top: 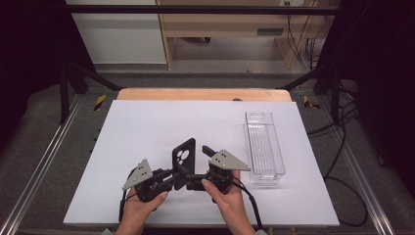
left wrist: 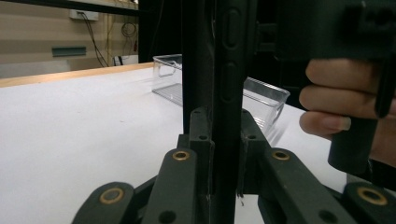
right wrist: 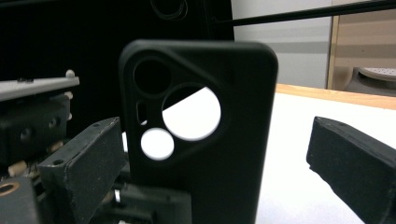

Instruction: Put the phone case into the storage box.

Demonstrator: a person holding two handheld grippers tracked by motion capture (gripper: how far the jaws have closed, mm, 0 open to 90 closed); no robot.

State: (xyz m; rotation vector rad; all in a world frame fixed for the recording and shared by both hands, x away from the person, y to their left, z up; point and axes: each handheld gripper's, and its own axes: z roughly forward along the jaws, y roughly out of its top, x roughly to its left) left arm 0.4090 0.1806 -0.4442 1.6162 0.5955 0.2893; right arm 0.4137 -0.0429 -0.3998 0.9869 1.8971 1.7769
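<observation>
A black phone case (top: 184,157) with round camera cut-outs stands upright above the white table near its front middle. My left gripper (top: 176,178) reaches in from the left and is shut on the case's lower edge. In the left gripper view the two jaws pinch the case (left wrist: 227,93) edge-on, with the left gripper (left wrist: 224,156) pressed to both sides. My right gripper (top: 197,167) comes from the right, open. Its jaws stand wide on either side of the case (right wrist: 205,154), and the right gripper (right wrist: 212,140) does not touch it.
A clear plastic tray (top: 265,147) lies lengthwise along the right side of the white table top (top: 147,127); the tray (left wrist: 264,100) is just beyond the case. A wooden strip edges the table's far side. Cables hang at the right.
</observation>
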